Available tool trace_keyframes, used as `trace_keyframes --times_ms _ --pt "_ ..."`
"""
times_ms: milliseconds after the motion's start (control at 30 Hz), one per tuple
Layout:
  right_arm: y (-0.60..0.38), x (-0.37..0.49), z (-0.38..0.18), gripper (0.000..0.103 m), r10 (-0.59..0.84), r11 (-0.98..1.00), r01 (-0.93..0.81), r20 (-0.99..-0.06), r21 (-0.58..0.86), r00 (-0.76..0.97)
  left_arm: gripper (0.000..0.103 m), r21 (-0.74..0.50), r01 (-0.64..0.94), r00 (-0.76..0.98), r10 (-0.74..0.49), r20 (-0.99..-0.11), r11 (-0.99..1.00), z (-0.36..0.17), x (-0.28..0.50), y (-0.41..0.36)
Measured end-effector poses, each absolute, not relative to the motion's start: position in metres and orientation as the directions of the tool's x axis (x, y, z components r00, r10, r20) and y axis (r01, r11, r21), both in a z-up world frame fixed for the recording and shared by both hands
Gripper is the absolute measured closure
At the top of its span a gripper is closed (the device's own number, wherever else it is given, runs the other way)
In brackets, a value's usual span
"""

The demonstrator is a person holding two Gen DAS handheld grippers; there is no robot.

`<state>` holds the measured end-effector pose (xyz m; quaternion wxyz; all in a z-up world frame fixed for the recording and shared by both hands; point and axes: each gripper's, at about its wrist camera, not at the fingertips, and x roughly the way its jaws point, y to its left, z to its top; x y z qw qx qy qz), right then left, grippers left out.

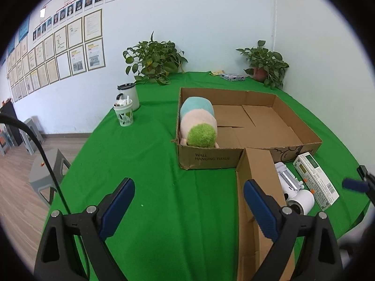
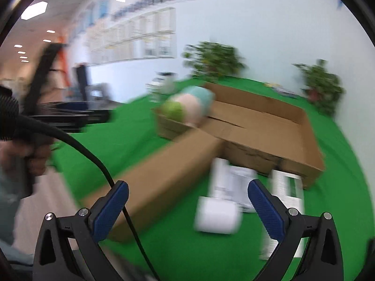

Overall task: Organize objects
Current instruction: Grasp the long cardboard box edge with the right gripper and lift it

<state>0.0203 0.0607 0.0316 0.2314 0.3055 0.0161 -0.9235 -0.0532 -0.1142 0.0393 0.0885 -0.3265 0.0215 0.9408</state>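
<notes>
- Two claws in view, both spread wide and holding nothing: left claw (image 1: 188, 201) low over bare green cloth, right claw (image 2: 187, 207) above the clutter at the near right.
- Green-covered surface (image 1: 145, 175) carrying everything.
- Open cardboard box (image 1: 302, 128) set at the middle, its printed wall facing near, its floor mostly bare.
- Plush toy (image 1: 199, 124) lying inside the box, pressed into the near-left corner, green end toward the near wall, pink middle, pale blue far end.
- Long brown carton (image 1: 260, 187) standing just near of the box, running toward the camera, its far end touching or almost touching the box wall; right pad of the left claw overlapping it in the left wrist view.
- White cylindrical device (image 1: 301, 201) lying just right of the carton, a white packet with a silver tube (image 1: 289, 178) touching it on the far side.
- Flat white-and-green carton (image 1: 316, 178) lying further right, beside those two.
- Right wrist view badly smeared by motion, so the same white items probably sit between its pads; exact contact cannot be told.
- Patterned cup (image 1: 124, 114) and white lidded mug (image 1: 130, 96) together at the far left of the surface, well apart from the box.
- Two potted plants (image 1: 154, 61) at the far edge against the wall.
- Person's hand (image 2: 23, 157) gripping the other handle, seen at the left of the right wrist view.
</notes>
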Motion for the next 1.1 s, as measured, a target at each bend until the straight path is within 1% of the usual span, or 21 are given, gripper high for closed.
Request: trace_keyframes --times_ms 33,67,133,167,233,267,333,400,433,467,500,567,667,733,800,867,967,1000,1067,1100 --pt "0.052 0.027 0.037 0.001 -0.524 -0.836 0.518 -0.541 0.180 -0.658 0.009 -0.014 -0.194 -0.761 0.159 -0.629 -0.981 0.038 -0.055 -0.114" --pt "0.046 0.032 0.039 0.001 -0.592 -0.792 0.565 -0.516 0.232 -0.619 0.009 -0.012 -0.213 -0.746 0.170 -0.644 -0.977 0.034 -0.059 -0.113" --pt "0.042 0.032 0.034 0.000 -0.681 -0.723 0.608 -0.492 0.329 -0.543 0.009 -0.042 -0.236 -0.715 0.203 -0.669 -0.971 0.017 -0.067 -0.109" --pt "0.041 0.029 0.027 0.000 -0.704 -0.700 0.609 -0.498 0.373 -0.506 0.009 -0.074 -0.257 -0.687 0.236 -0.687 -0.964 0.006 -0.071 -0.108" --pt "0.039 0.019 0.007 0.000 -0.648 -0.751 0.551 -0.569 0.365 -0.507 0.009 -0.160 -0.292 -0.614 0.313 -0.725 -0.943 -0.018 -0.083 -0.104" --pt "0.039 0.011 -0.007 0.000 -0.583 -0.800 0.503 -0.625 0.328 -0.519 0.009 -0.200 -0.303 -0.575 0.346 -0.741 -0.932 -0.031 -0.089 -0.101" --pt "0.041 -0.001 -0.028 0.000 -0.490 -0.859 0.427 -0.696 0.283 -0.525 0.009 -0.270 -0.315 -0.502 0.401 -0.766 -0.910 -0.054 -0.099 -0.095" --pt "0.046 -0.010 -0.046 0.000 -0.429 -0.896 0.347 -0.744 0.277 -0.512 0.011 -0.369 -0.316 -0.452 0.481 -0.751 -0.874 -0.066 -0.105 -0.095" --pt "0.050 -0.012 -0.052 0.000 -0.432 -0.897 0.325 -0.748 0.299 -0.505 0.011 -0.409 -0.311 -0.423 0.510 -0.749 -0.858 -0.070 -0.108 -0.097" --pt "0.055 -0.014 -0.055 0.000 -0.463 -0.885 0.304 -0.736 0.353 -0.493 0.011 -0.443 -0.309 -0.399 0.538 -0.743 -0.841 -0.073 -0.111 -0.099" --pt "0.059 -0.014 -0.057 0.000 -0.492 -0.870 0.288 -0.724 0.400 -0.482 0.011 -0.463 -0.310 -0.382 0.555 -0.739 -0.830 -0.075 -0.112 -0.099" --pt "0.060 -0.012 -0.060 0.000 -0.518 -0.855 0.275 -0.710 0.439 -0.477 0.011 -0.498 -0.314 -0.351 0.587 -0.730 -0.808 -0.080 -0.110 -0.098" --pt "0.054 -0.012 -0.065 0.000 -0.508 -0.860 0.231 -0.734 0.454 -0.450 0.018 -0.539 -0.329 -0.301 0.627 -0.718 -0.775 -0.083 -0.103 -0.092" --pt "0.055 -0.013 -0.069 0.000 -0.484 -0.873 0.191 -0.760 0.448 -0.434 0.025 -0.544 -0.346 -0.259 0.635 -0.728 -0.764 -0.089 -0.097 -0.080" --pt "0.060 -0.012 -0.073 0.000 -0.477 -0.876 0.159 -0.772 0.455 -0.420 0.034 -0.552 -0.353 -0.209 0.639 -0.741 -0.756 -0.097 -0.090 -0.065" --pt "0.067 -0.007 -0.074 0.000 -0.454 -0.888 0.140 -0.787 0.438 -0.418 0.035 -0.560 -0.344 -0.190 0.640 -0.745 -0.754 -0.103 -0.086 -0.058" --pt "0.082 0.004 -0.074 0.001 -0.372 -0.925 0.108 -0.817 0.363 -0.440 0.035 -0.550 -0.346 -0.192 0.631 -0.752 -0.760 -0.103 -0.081 -0.049" --pt "0.087 0.007 -0.074 0.007 -0.370 -0.925 0.098 -0.817 0.366 -0.442 0.035 -0.546 -0.345 -0.193 0.627 -0.755 -0.764 -0.103 -0.080 -0.047" --pt "0.100 0.012 -0.076 0.017 -0.399 -0.910 0.085 -0.804 0.405 -0.440 0.036 -0.530 -0.342 -0.195 0.611 -0.767 -0.776 -0.102 -0.077 -0.043" --pt "0.104 0.016 -0.077 0.022 -0.419 -0.900 0.088 -0.792 0.427 -0.443 0.040 -0.519 -0.337 -0.201 0.598 -0.776 -0.786 -0.101 -0.075 -0.042"
